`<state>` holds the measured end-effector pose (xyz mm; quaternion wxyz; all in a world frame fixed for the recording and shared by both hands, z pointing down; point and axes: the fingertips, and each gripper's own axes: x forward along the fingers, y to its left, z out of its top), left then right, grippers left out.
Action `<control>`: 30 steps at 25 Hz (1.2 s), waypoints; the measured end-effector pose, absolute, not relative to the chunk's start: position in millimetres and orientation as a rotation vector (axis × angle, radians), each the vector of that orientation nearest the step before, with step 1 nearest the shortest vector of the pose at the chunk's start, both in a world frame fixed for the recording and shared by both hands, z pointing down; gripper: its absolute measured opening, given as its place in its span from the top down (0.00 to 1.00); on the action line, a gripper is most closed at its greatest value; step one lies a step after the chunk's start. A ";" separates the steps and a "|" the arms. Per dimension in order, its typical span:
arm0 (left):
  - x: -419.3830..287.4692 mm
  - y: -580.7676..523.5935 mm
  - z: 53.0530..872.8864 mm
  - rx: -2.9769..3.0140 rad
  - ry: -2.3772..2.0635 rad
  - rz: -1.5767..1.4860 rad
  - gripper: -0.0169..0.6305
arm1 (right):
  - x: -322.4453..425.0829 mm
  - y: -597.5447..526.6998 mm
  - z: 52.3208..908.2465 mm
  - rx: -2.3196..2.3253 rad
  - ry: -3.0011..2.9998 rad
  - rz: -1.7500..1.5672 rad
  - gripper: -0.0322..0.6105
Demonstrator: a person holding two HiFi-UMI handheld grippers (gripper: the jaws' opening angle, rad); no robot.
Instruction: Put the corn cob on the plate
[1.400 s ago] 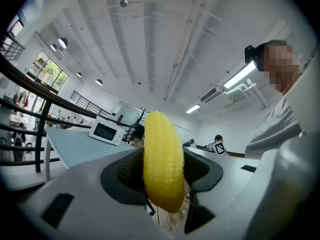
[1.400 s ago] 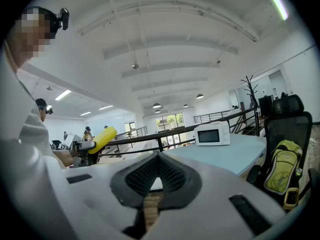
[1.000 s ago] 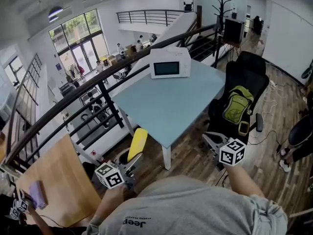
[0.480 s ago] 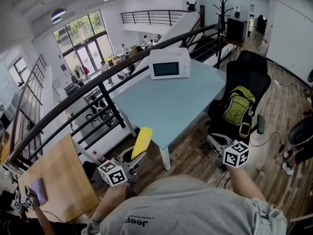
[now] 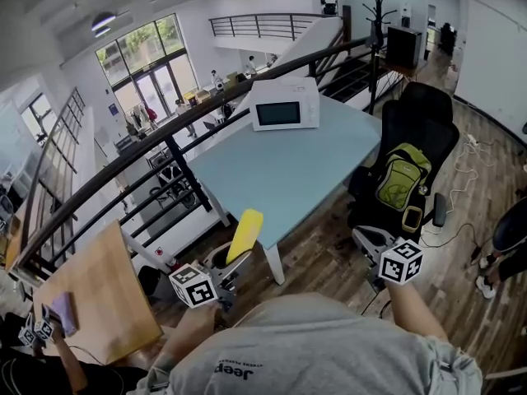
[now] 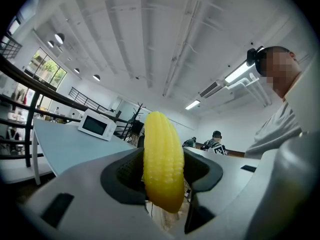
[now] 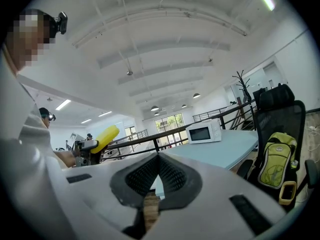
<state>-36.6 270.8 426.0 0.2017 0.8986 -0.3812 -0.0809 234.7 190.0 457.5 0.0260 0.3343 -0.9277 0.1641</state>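
Both arms were stretched forward from the person's chest, i.e. one gripper in each hand, both pointing approx. level toward the light blue table (image 5: pixel 280 179). The left gripper (image 5: pixel 229 262) was low at the left of the head view, the right gripper (image 5: pixel 368 241) at the right, well apart from it.

Count: 2 grippers, 1 yellow corn cob (image 6: pixel 162 159), 1 white microwave oven (image 5: pixel 284 112) on the far part of the blue table, 1 black office chair (image 5: pixel 428 126) w/ 1 green-yellow backpack (image 5: pixel 399 175) on it, 1 bare wooden table (image 5: pixel 90 295) at the lower left.

The corn cob stood nearly upright between the two dark ribbed pads (image 6: pixel 125 171) of the left gripper. The pads pressed on its lower part from both sides, the upper part rose well above the jaws, and the lower tip hung a bit under them. So the jaws were held apart by the cob. In the head view the cob was in the air, over the wooden floor (image 5: pixel 329 262), just before the near corner of the blue table.

The right gripper had its pads together at the tips, w/ nothing between.
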 end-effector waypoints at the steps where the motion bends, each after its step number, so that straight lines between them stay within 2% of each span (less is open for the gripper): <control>1: -33.8 269.7 426.0 2.506 -1.060 -0.230 0.63 | 237.2 189.8 458.6 1.031 -2.867 0.512 0.93; 14: -45.7 242.6 439.3 2.489 -1.022 -0.231 0.63 | 221.5 167.3 469.5 1.017 -2.847 0.533 0.93; 30: -156.1 98.9 422.1 2.617 -0.818 -0.215 0.63 | 103.5 60.1 440.7 1.190 -2.790 0.479 0.93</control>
